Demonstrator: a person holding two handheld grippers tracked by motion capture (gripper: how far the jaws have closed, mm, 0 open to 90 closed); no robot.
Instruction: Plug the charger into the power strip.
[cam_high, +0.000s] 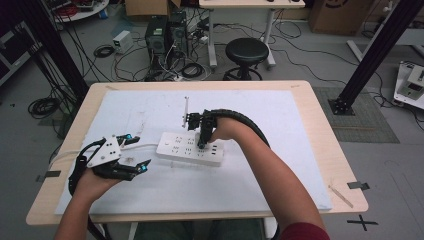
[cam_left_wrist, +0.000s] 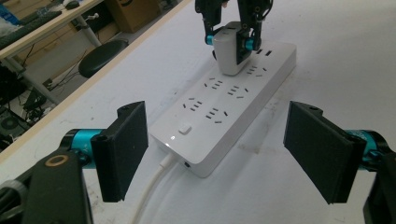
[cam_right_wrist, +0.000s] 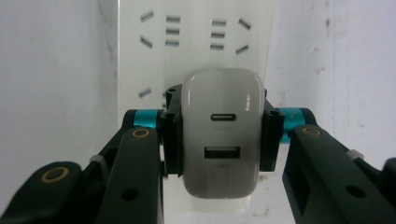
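Observation:
A white power strip (cam_high: 190, 148) (cam_left_wrist: 224, 105) (cam_right_wrist: 191, 32) lies on the white mat (cam_high: 150, 190). My right gripper (cam_high: 202, 145) (cam_left_wrist: 231, 39) (cam_right_wrist: 220, 135) points down over the strip's right half and is shut on a white USB charger (cam_left_wrist: 229, 53) (cam_right_wrist: 220, 135), which stands on the strip's sockets. The charger's top face shows two ports. To the left of the strip, my left gripper (cam_high: 140, 152) (cam_left_wrist: 224, 154) is open, its jaws wide apart facing the strip's cable end. A white cable (cam_left_wrist: 152, 191) leaves that end.
The mat covers a wooden table (cam_high: 320, 150). A thin upright rod (cam_high: 186, 107) stands behind the right gripper. A black stool (cam_high: 246, 52), computers and cables are on the floor beyond the far edge. Black frame posts (cam_high: 372, 50) flank the table.

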